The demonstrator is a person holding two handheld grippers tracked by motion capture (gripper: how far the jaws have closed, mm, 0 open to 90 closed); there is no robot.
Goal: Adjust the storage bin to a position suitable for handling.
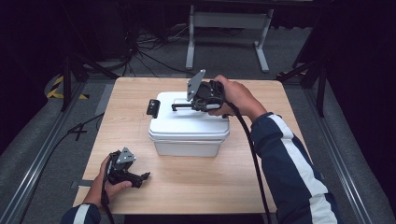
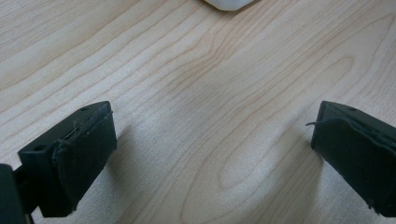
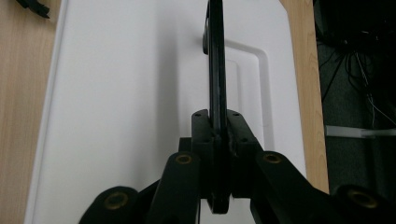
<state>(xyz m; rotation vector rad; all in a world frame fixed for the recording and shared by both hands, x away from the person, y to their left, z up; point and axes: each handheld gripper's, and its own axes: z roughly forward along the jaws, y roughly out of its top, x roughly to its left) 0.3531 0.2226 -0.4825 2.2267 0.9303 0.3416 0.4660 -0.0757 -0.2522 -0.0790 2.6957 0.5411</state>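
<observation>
High view
- Right tongs (image 1: 180, 107): laid across the top of the white box (image 1: 189, 133); jaws pressed together on the black handle (image 1: 183, 106), which is raised off the lid.
- White box: seen directly beneath the right tongs, mid-table; a black latch (image 1: 153, 107) is noted on the end just beyond the jaw tips.
- Left tongs (image 1: 141, 177): rested on the wooden table (image 1: 224, 177), well apart from the box, which is placed ahead of the jaw tips; nothing is held.

Left gripper view
- Left tongs (image 2: 210, 140): jaws spread wide, bare table (image 2: 201, 84) seen between them.
- White box (image 2: 229, 3): a corner is seen ahead of the jaws, apart from them.

Right gripper view
- Right tongs (image 3: 218, 128): pads closed flat on the black handle (image 3: 216, 70), which is gripped edge-on and runs straight ahead from the jaws.
- White box (image 3: 121, 93): its lid is spread under and around the jaws; the moulded handle recess is seen just beside the handle.
</observation>
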